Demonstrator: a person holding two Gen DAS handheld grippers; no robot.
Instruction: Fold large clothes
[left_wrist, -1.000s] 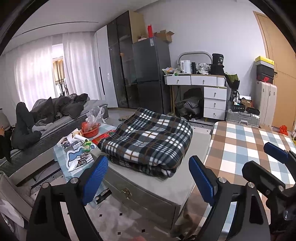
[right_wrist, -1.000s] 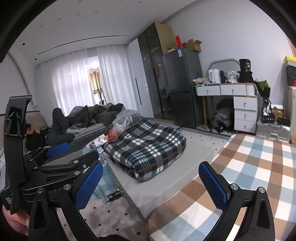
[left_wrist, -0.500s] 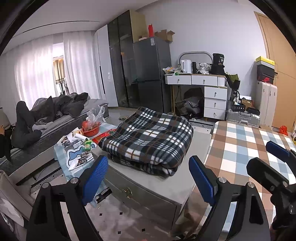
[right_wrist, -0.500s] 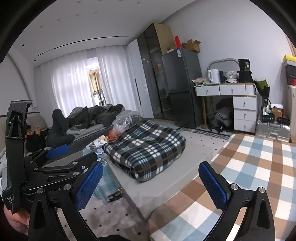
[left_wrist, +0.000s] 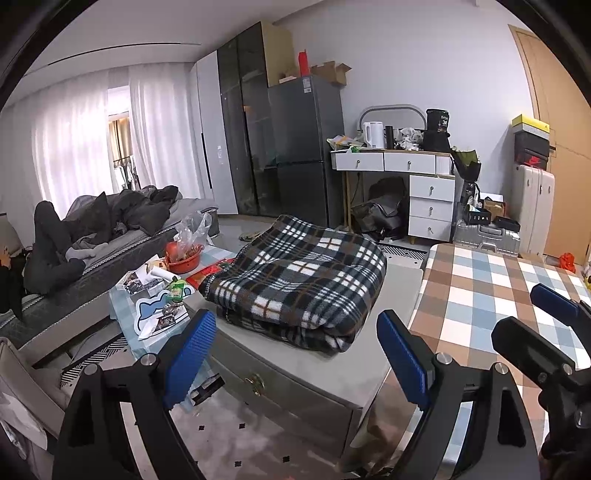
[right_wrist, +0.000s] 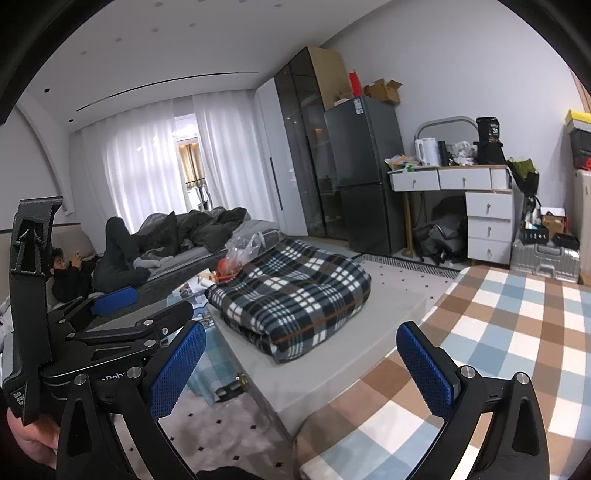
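Plaid blanket (left_wrist: 295, 280) is lying folded at twelve o'clock — both grippers, left gripper (left_wrist: 295, 354) and right gripper (right_wrist: 301, 365), are gaping wide, holding nothing — best approaching its edges evenly.

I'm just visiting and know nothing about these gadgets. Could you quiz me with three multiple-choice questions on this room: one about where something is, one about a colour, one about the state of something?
1. Where does the plaid blanket lie?
A. on the grey bench
B. on the floor
C. on the white desk

2. What colour are the pads on the fingers of the left gripper?
A. red
B. blue
C. yellow

3. In what state is the blanket?
A. spread flat
B. hanging from a gripper
C. folded into a thick bundle

Answers:
1. A, it rests on the bench's grey top.
2. B, both pads are blue.
3. C, stacked layers show at its near edge, and both the left gripper and right gripper stand open, apart from it.
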